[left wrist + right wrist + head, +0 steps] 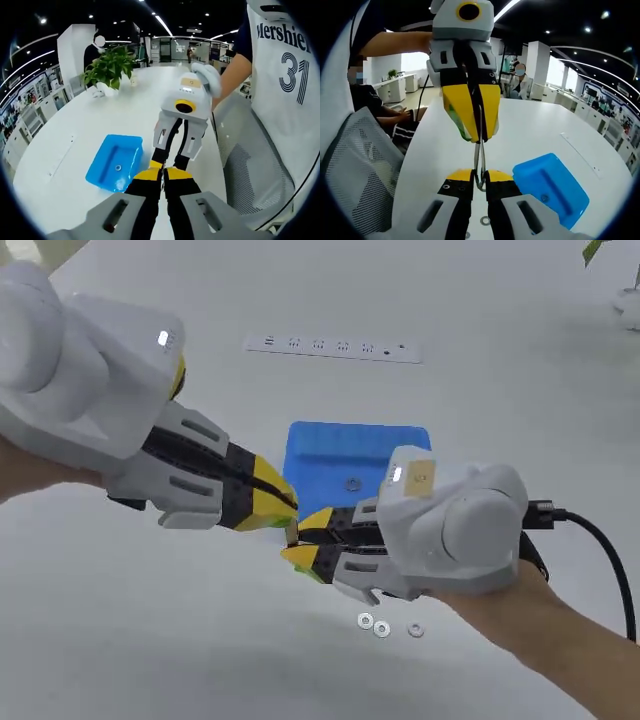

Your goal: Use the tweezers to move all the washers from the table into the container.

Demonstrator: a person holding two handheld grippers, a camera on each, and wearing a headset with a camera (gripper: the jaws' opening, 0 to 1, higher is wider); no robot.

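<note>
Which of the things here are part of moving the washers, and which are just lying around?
For the job: tweezers, held by the left gripper and right gripper; three washers on the table; blue container with one washer inside.
Just lying about: power strip; potted plant; mesh chair.

A power strip point(333, 348) and a potted plant point(107, 67) sit on the white table point(500, 390).

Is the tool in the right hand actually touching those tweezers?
Touching. The right gripper view shows the right tool with its yellow tips shut on the end of the tweezers.
</note>
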